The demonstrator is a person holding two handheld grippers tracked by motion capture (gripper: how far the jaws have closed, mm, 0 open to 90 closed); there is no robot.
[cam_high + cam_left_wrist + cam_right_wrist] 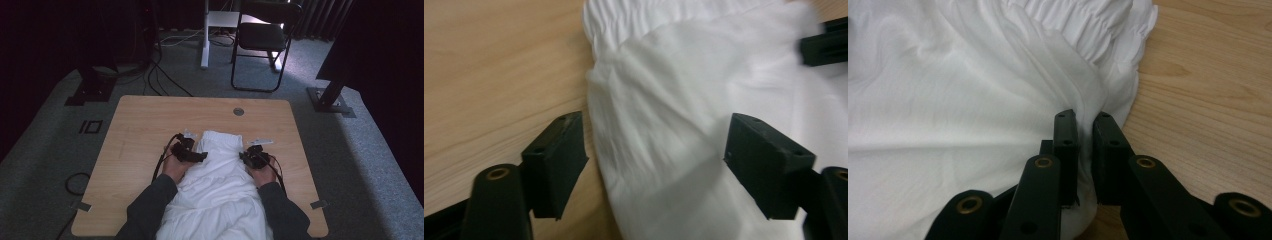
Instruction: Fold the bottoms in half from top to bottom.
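One-sided gripping: right gripper (1085, 125) pinching white garment (220, 170), left gripper (654, 165) gaping wide, holding nothing, risking skewing cloth.

White garment (217, 175) spread on desk (135, 130), left gripper (192, 152) and right gripper (252, 159) at its edges; chair (262, 37) far behind.

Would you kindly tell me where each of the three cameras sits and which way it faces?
High view: above the person's side, looking forward and down on the table; both sleeves, hands, left tongs and right tongs show.
Left gripper view: rides the left tongs, looking along open jaws at the white garment.
Right gripper view: rides the right tongs, jaws pinching the garment's edge beside its gathered waistband.
All three views share the garment, its waistband and the wooden tabletop.
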